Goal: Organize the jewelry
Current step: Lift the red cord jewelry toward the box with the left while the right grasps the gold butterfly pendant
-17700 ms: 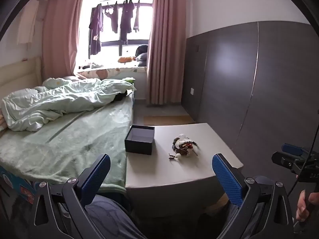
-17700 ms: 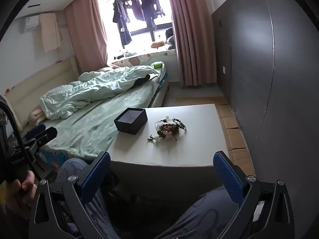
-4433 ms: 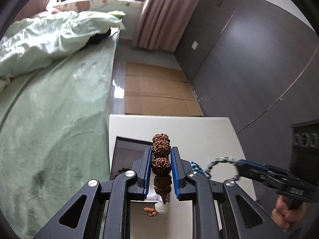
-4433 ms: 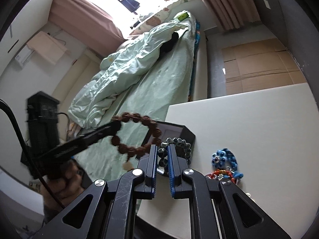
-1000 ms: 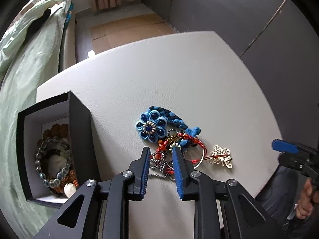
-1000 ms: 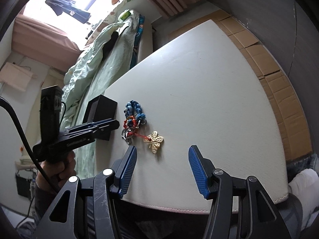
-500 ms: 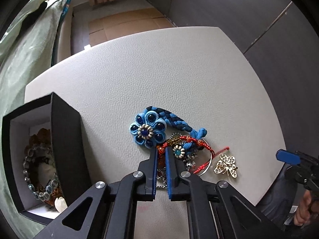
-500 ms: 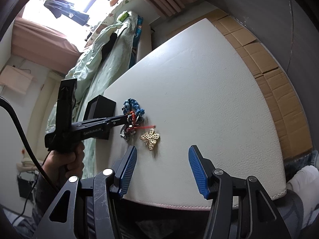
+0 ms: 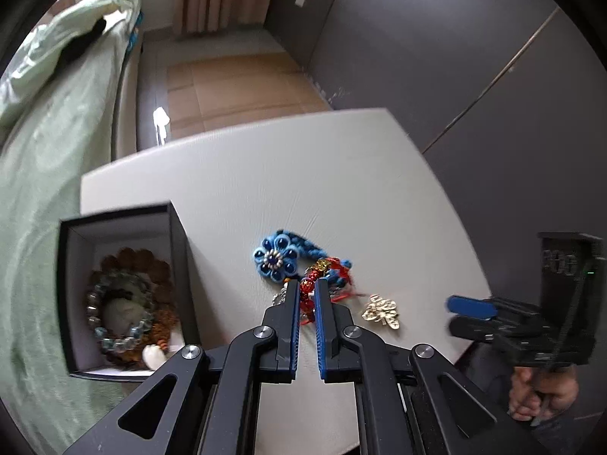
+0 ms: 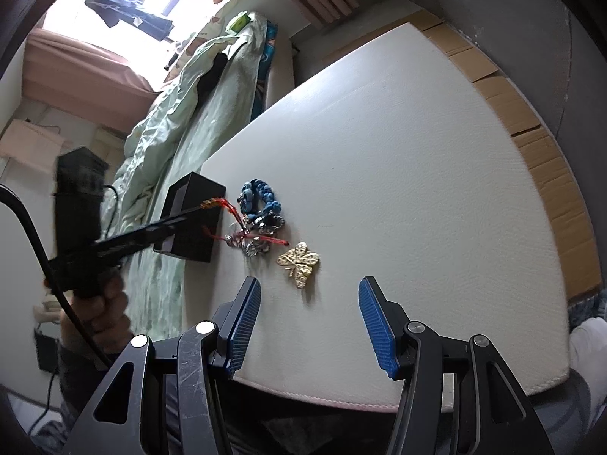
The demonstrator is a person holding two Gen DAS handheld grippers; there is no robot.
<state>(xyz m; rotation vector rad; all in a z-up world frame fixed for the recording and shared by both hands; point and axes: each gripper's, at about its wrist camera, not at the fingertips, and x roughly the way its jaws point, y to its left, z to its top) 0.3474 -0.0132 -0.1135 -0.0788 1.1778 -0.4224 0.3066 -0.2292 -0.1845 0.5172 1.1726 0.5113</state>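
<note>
My left gripper (image 9: 306, 285) is shut on a red beaded bracelet (image 9: 308, 295) and holds it lifted just above the white table (image 9: 303, 174). From the right wrist view the bracelet (image 10: 220, 204) hangs at the left gripper's tip beside the black box (image 10: 193, 220). The black box (image 9: 117, 288) holds a brown seed bracelet and a grey bead bracelet. A blue flower bracelet (image 9: 275, 256), a silver piece (image 10: 258, 246) and a gold butterfly brooch (image 9: 381, 311) lie on the table. My right gripper (image 10: 309, 303) is open and empty, just short of the brooch (image 10: 299, 261).
A bed with a green cover (image 9: 45, 159) runs along the table's left side. A dark wall (image 9: 474, 76) stands on the right. Cardboard sheets (image 9: 227, 83) lie on the floor beyond the table. The table's front edge (image 10: 417, 390) is near my right gripper.
My left gripper has lifted the red bracelet off the pile and drawn it back toward the box. The right gripper stays open and has barely moved.
</note>
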